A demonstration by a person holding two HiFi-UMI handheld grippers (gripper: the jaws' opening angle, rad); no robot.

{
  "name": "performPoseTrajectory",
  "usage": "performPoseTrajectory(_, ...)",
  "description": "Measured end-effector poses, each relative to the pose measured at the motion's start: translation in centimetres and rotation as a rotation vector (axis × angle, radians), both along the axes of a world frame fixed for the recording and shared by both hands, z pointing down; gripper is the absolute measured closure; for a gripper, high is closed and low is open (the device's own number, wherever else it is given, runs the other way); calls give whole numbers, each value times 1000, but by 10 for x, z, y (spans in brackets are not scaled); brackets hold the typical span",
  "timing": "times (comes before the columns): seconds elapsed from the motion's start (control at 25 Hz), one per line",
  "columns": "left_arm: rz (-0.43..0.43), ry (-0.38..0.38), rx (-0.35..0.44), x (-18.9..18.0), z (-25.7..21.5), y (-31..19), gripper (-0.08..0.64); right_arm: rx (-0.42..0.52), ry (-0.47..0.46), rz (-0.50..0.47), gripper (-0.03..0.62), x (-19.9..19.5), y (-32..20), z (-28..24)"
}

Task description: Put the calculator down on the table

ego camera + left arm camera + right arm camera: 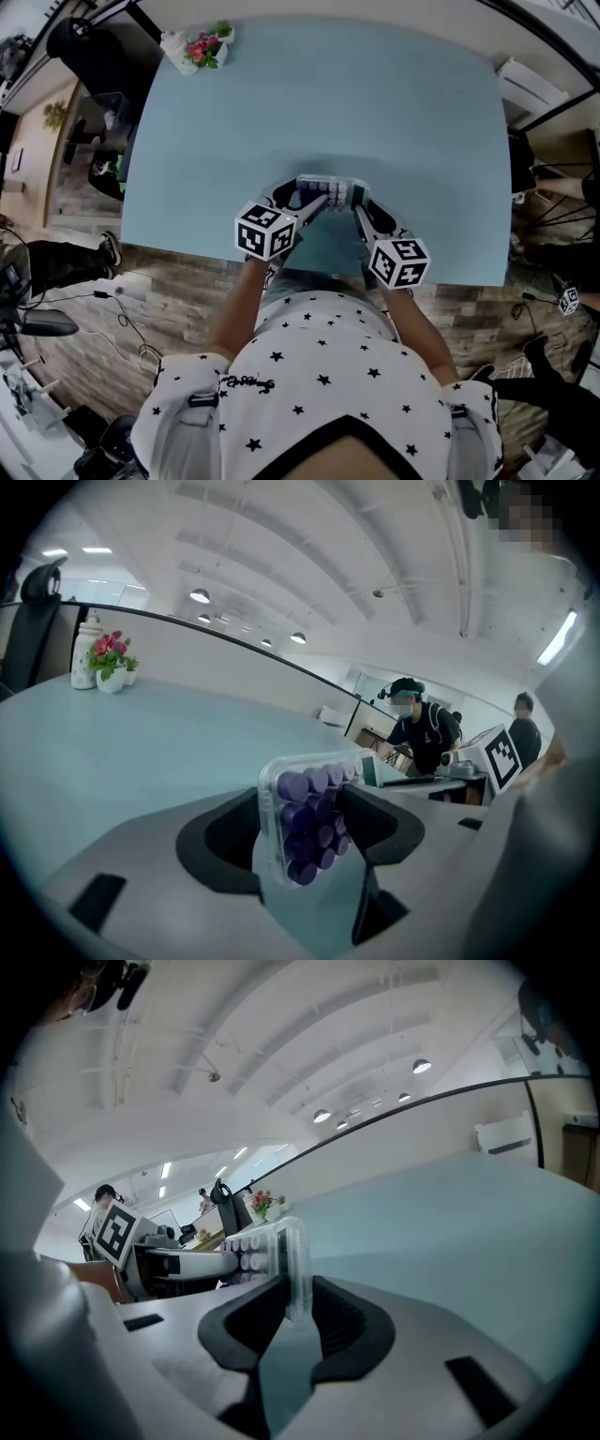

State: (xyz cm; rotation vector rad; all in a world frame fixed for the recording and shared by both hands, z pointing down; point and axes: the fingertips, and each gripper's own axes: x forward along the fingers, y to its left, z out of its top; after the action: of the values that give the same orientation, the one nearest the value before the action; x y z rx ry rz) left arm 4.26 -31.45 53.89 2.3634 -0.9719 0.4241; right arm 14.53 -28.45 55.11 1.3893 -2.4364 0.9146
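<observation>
A clear-cased calculator (330, 192) with purple keys hangs just above the pale blue table (375, 103), near its front edge, held level between both grippers. My left gripper (312, 201) is shut on its left end; in the left gripper view the keys (311, 819) face the camera between the dark pads (379, 819). My right gripper (357, 202) is shut on the right end; in the right gripper view the thin clear edge (292, 1258) stands pinched between the pads (342, 1321). Each gripper shows in the other's view: the right one (450, 780) and the left one (178, 1260).
A white vase of pink flowers (202, 45) stands at the table's far left corner. A black office chair (94, 56) is beyond that corner. People (417, 728) stand in the room behind. The table's front edge (309, 267) lies just under my hands.
</observation>
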Motion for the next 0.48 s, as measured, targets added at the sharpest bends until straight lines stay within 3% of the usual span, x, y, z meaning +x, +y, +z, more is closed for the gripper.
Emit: performPoseTrajectory(0.48, 9, -33, -58, 12, 26, -1, 273, -68, 30, -14, 515, 10, -1, 26)
